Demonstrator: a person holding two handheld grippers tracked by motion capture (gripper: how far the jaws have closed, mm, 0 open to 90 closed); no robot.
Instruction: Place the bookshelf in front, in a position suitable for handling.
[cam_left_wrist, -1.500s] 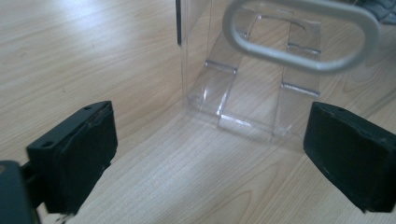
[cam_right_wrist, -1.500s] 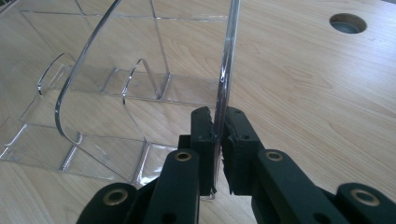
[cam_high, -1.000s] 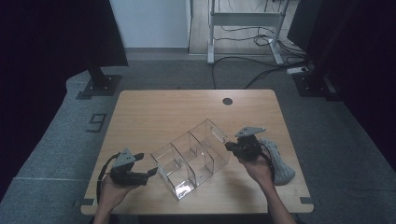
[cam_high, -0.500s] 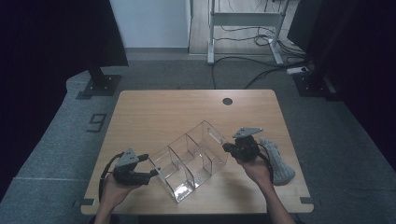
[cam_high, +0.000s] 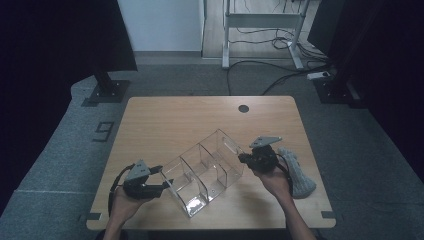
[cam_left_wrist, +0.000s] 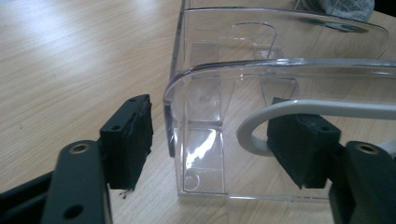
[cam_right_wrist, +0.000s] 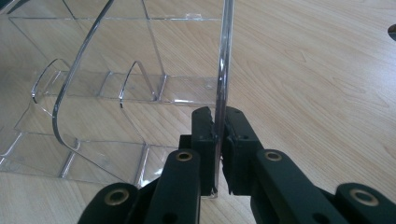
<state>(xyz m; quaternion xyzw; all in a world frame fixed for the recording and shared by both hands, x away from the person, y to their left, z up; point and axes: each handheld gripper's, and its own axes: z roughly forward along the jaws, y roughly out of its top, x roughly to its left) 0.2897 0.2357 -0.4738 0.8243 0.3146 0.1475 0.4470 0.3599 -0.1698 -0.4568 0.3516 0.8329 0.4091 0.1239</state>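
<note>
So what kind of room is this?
Probably a lab or workshop, not a home: a bare wooden table on grey carpet, dark screens at the sides, and a metal desk frame with loose cables behind.

Left gripper (cam_high: 161, 180) jaws closing, still apart; right gripper (cam_high: 242, 159) clamped tight

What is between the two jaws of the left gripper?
In the left gripper view, the left gripper has the clear organizer's end wall between its jaws, untouched.
</note>
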